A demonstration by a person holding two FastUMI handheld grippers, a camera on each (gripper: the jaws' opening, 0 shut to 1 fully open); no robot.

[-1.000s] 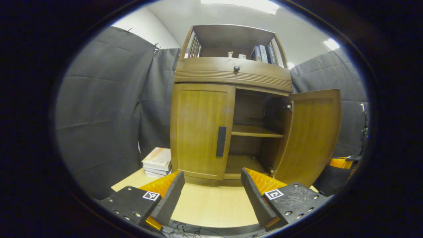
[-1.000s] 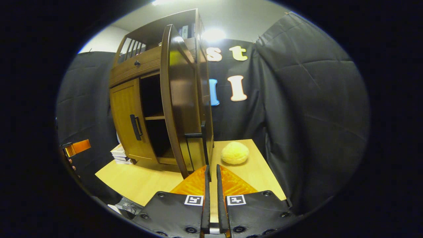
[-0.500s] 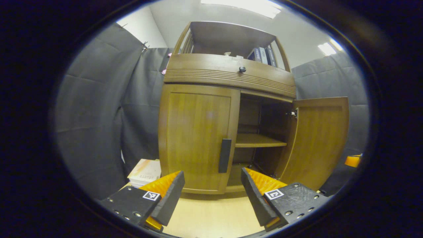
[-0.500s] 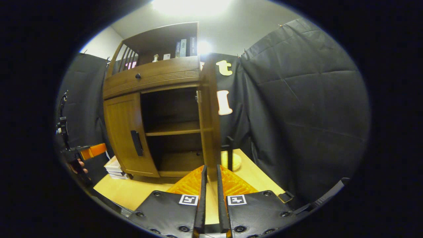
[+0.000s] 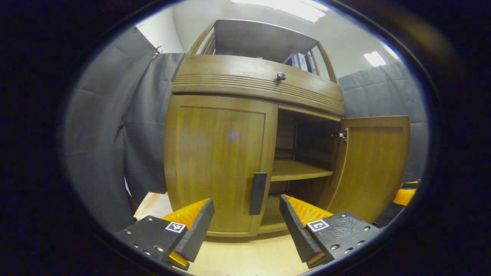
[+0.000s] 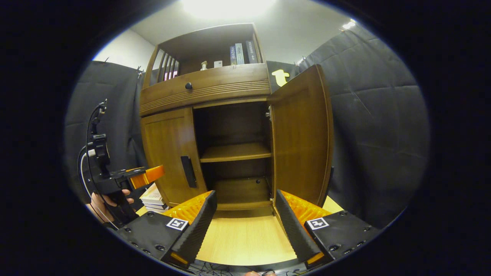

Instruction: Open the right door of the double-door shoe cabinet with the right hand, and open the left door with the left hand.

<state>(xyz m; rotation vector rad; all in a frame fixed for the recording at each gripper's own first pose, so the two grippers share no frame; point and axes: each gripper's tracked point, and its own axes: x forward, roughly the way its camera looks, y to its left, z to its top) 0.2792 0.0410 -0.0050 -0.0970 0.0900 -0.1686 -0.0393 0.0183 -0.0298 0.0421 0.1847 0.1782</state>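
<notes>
The left gripper (image 5: 245, 226) is hovering spread wide and empty below the closed left door (image 5: 218, 165); its stiff, rigid black bar handle (image 5: 257, 188) at twelve o'clock looks like the hold. The right gripper (image 6: 243, 226) is gaping, empty, before the swung-out right door (image 6: 301, 138).

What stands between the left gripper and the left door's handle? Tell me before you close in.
Nothing visible. In the left gripper view the left gripper is open, jaws spread to either side of the dark handle on the closed left door, with bare tabletop below. The right door stands swung open, off to the side.
</notes>
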